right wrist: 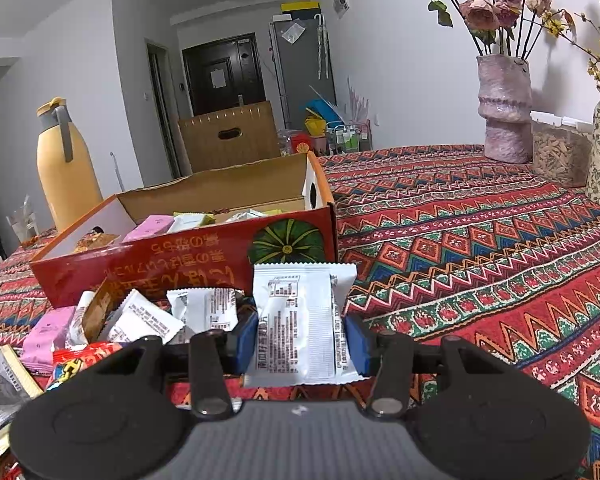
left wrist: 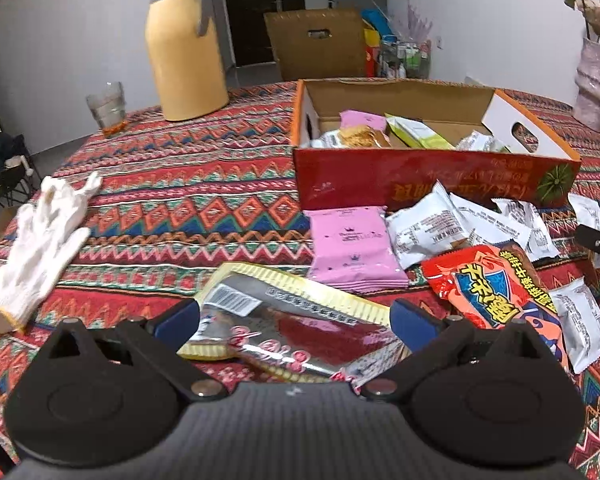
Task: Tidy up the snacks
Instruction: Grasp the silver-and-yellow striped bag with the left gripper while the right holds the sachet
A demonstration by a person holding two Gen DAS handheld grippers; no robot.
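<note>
A: Left wrist view. Left gripper has its pads apart, straddling the silver-and-yellow packet on the tablecloth. Pads not pressing that I can see; nothing gripped. Packet's long axis runs roughly 10 to 4 o'clock across the jaws.

B: And the red box?

A: At 1 o'clock from the tongs, open, already holding snacks. Pink packet and red packet lie between.

B: Right wrist view?

A: Right gripper is clamped on a white sachet, long axis toward 12 o'clock, lifted off the cloth. Box front wall sits at 11 o'clock, just beyond.

B: Judgement?

A: Right hand is nearer the drop: carry toward 11 o'clock, over the wall.
</note>
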